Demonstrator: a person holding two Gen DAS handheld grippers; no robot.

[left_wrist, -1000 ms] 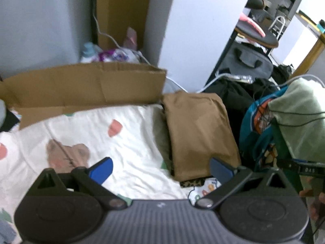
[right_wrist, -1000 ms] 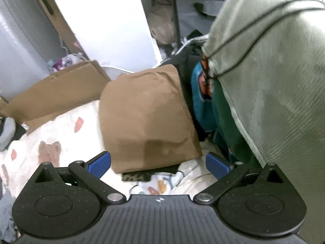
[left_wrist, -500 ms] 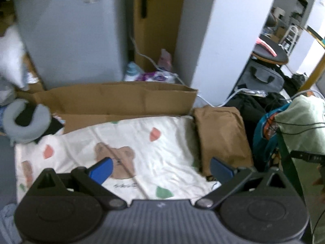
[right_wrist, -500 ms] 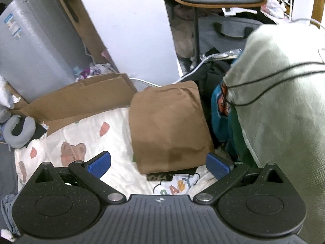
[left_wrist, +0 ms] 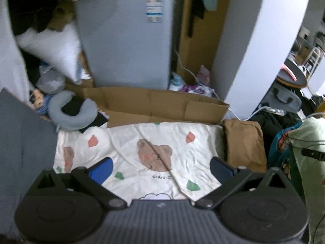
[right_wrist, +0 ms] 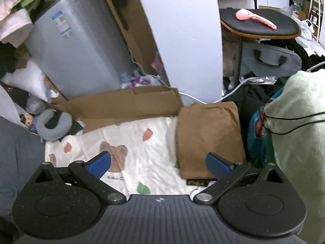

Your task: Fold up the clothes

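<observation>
A folded brown garment (left_wrist: 243,142) (right_wrist: 209,134) lies flat at the right edge of a white sheet printed with bears (left_wrist: 142,148) (right_wrist: 130,142). My left gripper (left_wrist: 160,168) is open and empty, held above the sheet's near part. My right gripper (right_wrist: 158,162) is open and empty, held above the sheet, its right finger (right_wrist: 217,165) over the brown garment's near edge. A pile of clothes, pale green (right_wrist: 300,142) over teal (right_wrist: 258,134), rises at the right.
A flattened cardboard box (left_wrist: 158,105) (right_wrist: 126,105) lies behind the sheet. A grey neck pillow (left_wrist: 71,111) (right_wrist: 52,126) sits at the back left. A grey appliance (left_wrist: 126,34), a white pillar (right_wrist: 182,36), a stool (right_wrist: 260,24) and a grey bag (right_wrist: 270,61) stand behind.
Both grippers have pulled up and back from the brown garment. The views now take in the whole sheet and the room behind. Both stay open and empty.
</observation>
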